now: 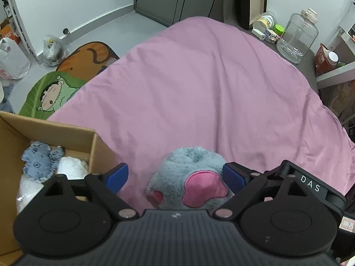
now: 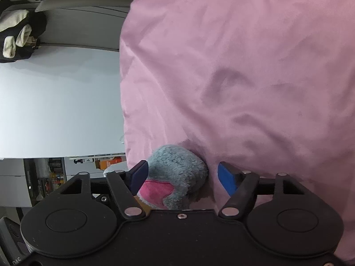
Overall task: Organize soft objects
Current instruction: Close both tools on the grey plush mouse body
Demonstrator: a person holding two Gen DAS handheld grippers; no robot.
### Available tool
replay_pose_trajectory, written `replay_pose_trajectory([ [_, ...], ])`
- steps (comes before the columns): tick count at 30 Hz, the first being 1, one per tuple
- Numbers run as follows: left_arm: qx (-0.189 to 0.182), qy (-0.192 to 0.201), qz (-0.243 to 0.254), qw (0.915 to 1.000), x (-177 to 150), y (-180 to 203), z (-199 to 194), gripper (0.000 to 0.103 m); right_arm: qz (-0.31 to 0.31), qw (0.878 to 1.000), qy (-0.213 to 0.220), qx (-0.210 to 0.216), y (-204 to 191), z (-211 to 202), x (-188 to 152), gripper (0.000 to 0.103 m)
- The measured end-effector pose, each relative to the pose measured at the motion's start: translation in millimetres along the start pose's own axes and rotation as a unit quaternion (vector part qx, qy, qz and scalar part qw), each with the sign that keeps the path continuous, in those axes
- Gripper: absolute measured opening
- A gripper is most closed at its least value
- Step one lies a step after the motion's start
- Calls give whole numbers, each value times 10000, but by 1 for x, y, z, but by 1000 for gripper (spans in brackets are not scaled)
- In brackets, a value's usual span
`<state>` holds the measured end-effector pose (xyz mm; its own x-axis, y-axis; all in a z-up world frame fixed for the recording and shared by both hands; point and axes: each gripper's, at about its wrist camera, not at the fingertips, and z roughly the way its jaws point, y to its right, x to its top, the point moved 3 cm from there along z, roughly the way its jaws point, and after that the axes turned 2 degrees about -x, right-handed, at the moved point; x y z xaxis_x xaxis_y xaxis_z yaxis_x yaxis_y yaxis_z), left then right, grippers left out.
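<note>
Black tongs (image 1: 175, 177), blue pads (image 1: 117, 177), silver pivot screws, "DAS" lettering.

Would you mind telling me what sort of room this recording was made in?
Most likely a bedroom in a home: a pink quilt spread over a bed, cartoon floor mats beside it, and a brown cardboard box with soft toys inside.

Pink sheet (image 1: 199, 93) lies bare; cardboard box (image 1: 66, 133) flanks left

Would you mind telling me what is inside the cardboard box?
Inside the cardboard box lie a blue-grey plush toy and white soft items beside and below it. The left gripper's body covers the box's nearer part.
</note>
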<state>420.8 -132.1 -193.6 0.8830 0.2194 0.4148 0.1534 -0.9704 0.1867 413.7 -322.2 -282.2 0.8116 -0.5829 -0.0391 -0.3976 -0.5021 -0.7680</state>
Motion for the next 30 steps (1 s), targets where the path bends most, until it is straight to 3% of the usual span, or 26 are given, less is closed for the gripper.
replay_pose_trajectory([
  [4,-165,-3,-63,9998,1,0,6,91,194,9998,-1,92,3,3,5,65],
  [12,-164,-99,139,9997,-2,6,14,91,333,9990,93,289,7,-3,5,66],
  [15,-69,-112,173,9998,-3,8,17,86,302,9990,63,324,6,-3,4,65],
  [17,-119,-99,184,9997,-3,10,16,72,290,9990,52,330,5,-3,4,65],
  [18,-321,-154,162,9992,-3,12,16,53,300,9989,35,347,5,-3,4,64],
  [27,-313,-244,165,9991,-4,15,17,50,366,9988,-90,326,4,0,4,63],
  [30,-273,-199,63,9994,-2,11,17,58,373,9989,-89,275,-1,4,6,66],
])
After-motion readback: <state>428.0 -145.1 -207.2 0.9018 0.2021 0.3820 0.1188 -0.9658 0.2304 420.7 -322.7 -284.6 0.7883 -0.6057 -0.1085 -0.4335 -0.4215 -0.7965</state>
